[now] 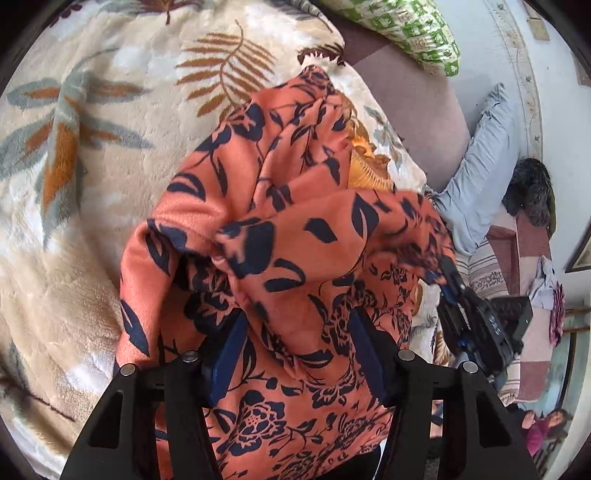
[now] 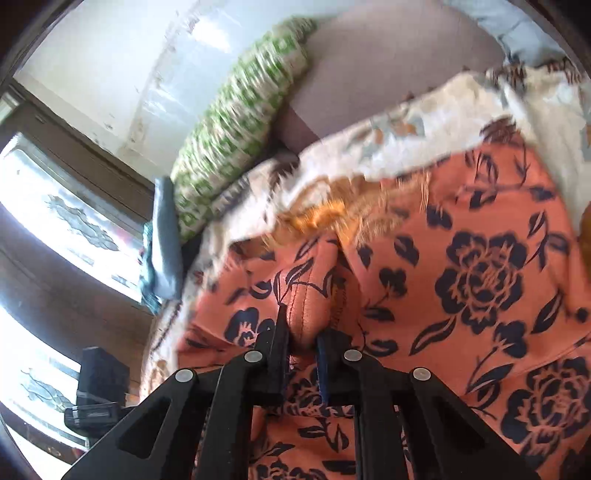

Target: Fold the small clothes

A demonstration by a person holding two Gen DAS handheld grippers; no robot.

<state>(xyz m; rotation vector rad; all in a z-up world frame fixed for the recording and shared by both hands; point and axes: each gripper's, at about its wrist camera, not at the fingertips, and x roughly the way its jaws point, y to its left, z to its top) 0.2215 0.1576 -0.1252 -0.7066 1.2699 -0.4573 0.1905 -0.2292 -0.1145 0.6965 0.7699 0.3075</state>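
Note:
An orange garment point(image 1: 295, 229) with dark blue flowers and leaves lies bunched on a cream blanket with leaf prints point(image 1: 92, 147). My left gripper point(image 1: 297, 328) stands open over it, and cloth fills the gap between the blue pads and drapes over their tips. In the right wrist view the same garment point(image 2: 461, 277) spreads to the right. My right gripper point(image 2: 304, 332) is shut on a stitched fold of the garment. The right gripper also shows in the left wrist view point(image 1: 476, 321) at the garment's right edge.
A green-and-white checked pillow point(image 1: 413, 29) lies at the far end on a mauve sheet point(image 1: 417, 107). A light blue cloth point(image 1: 480, 177) and a dark furry thing point(image 1: 532, 192) lie by the wall. A window point(image 2: 55, 229) and a black device point(image 2: 96, 398) are at the left.

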